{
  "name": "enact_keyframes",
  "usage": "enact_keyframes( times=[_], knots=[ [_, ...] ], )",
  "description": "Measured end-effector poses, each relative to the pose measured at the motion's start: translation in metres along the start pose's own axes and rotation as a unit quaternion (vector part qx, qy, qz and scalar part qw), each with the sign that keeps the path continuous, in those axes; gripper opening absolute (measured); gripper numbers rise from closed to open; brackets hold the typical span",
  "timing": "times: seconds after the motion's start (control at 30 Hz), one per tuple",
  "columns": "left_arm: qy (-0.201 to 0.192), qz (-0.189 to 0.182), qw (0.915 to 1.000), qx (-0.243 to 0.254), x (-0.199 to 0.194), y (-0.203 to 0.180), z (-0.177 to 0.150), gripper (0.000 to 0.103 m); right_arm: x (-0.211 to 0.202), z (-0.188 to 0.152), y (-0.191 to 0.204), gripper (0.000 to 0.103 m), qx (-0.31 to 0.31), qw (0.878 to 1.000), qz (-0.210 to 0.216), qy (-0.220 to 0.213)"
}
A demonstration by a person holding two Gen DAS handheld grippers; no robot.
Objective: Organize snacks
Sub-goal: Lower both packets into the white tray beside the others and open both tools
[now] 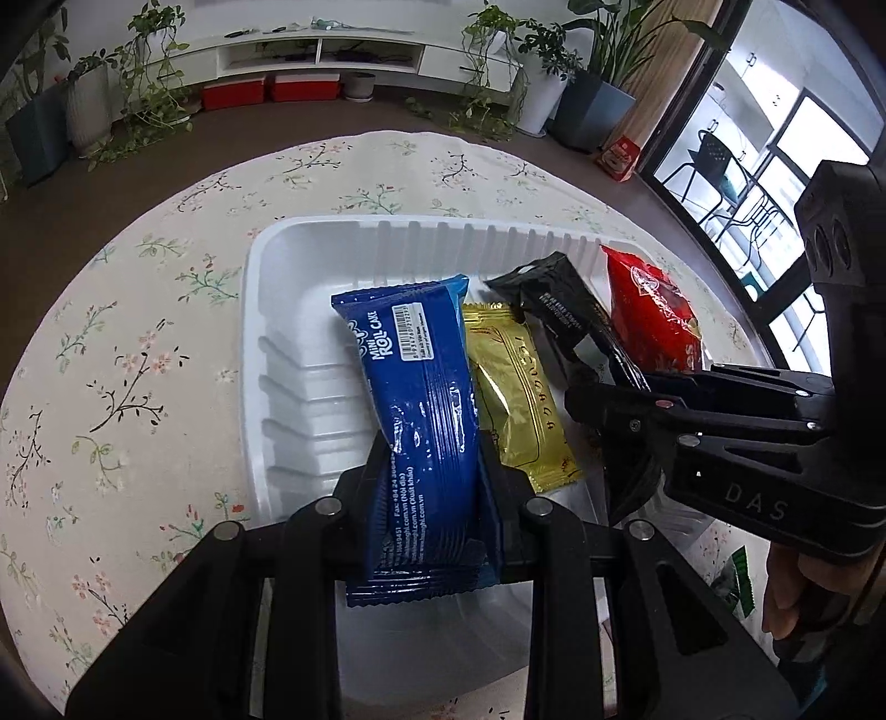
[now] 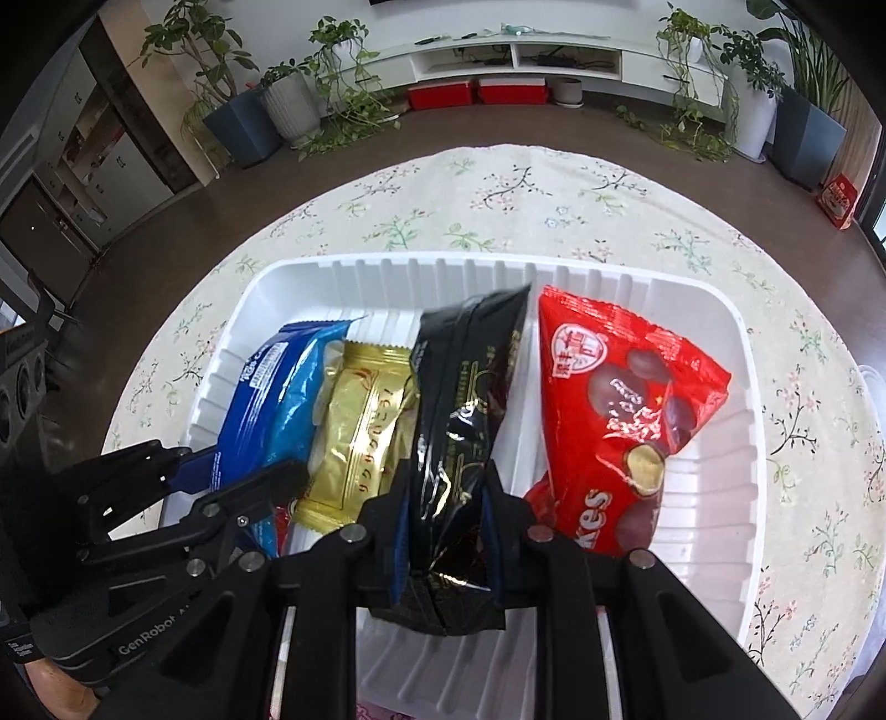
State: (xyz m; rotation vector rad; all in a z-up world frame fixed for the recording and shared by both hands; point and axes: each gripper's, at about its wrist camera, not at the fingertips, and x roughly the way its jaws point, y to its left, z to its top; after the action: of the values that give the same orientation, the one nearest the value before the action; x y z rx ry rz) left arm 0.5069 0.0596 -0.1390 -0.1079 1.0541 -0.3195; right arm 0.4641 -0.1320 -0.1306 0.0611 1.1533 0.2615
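A white ribbed plastic tray (image 1: 288, 354) (image 2: 714, 498) sits on a floral tablecloth. My left gripper (image 1: 429, 487) is shut on the near end of a blue mini roll cake packet (image 1: 415, 399) (image 2: 277, 410), whose far end lies in the tray's left part. My right gripper (image 2: 446, 509) (image 1: 614, 382) is shut on a black snack packet (image 2: 465, 421) (image 1: 559, 304), held over the tray's middle. Between the two packets a gold packet (image 1: 515, 393) (image 2: 360, 437) lies in the tray. A red chocolate bag (image 2: 614, 404) (image 1: 653, 310) rests in the tray's right compartment.
The floral tablecloth (image 1: 127, 354) (image 2: 554, 205) covers the round table around the tray. A green wrapper (image 1: 739, 579) lies on the cloth at the right. A hand (image 1: 797, 598) holds the right gripper's handle. Potted plants (image 2: 288, 99) and a white shelf unit (image 1: 321, 52) stand across the floor.
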Motion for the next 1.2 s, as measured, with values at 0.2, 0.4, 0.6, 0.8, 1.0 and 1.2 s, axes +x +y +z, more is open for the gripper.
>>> enact_keyframes(
  times=[0.2, 0.4, 0.6, 0.8, 1.0, 1.2],
  knots=[
    [-0.001, 0.003, 1.0, -0.002, -0.002, -0.003, 0.0, 0.026, 0.001, 0.0, 0.001, 0.024, -0.001, 1.0, -0.005, -0.004],
    [-0.006, 0.003, 1.0, -0.004, -0.015, -0.008, -0.008, 0.031, -0.002, 0.0, -0.003, 0.032, 0.007, 1.0, -0.003, -0.009],
    [-0.019, -0.002, 0.9998, -0.002, -0.024, -0.011, -0.009, 0.062, -0.01, -0.002, -0.004, 0.048, 0.011, 1.0, 0.003, -0.022],
    [-0.029, -0.002, 0.9996, -0.005, -0.037, -0.012, -0.015, 0.078, -0.023, -0.005, -0.007, 0.059, 0.025, 0.999, 0.013, -0.028],
    [-0.059, -0.002, 0.9982, -0.013, -0.075, -0.012, -0.026, 0.1, -0.065, -0.011, -0.011, 0.068, 0.045, 0.995, 0.05, -0.074],
    [-0.093, 0.019, 0.9955, -0.001, -0.125, -0.019, -0.056, 0.103, -0.127, -0.041, -0.022, 0.085, 0.068, 0.981, 0.107, -0.145]
  ],
)
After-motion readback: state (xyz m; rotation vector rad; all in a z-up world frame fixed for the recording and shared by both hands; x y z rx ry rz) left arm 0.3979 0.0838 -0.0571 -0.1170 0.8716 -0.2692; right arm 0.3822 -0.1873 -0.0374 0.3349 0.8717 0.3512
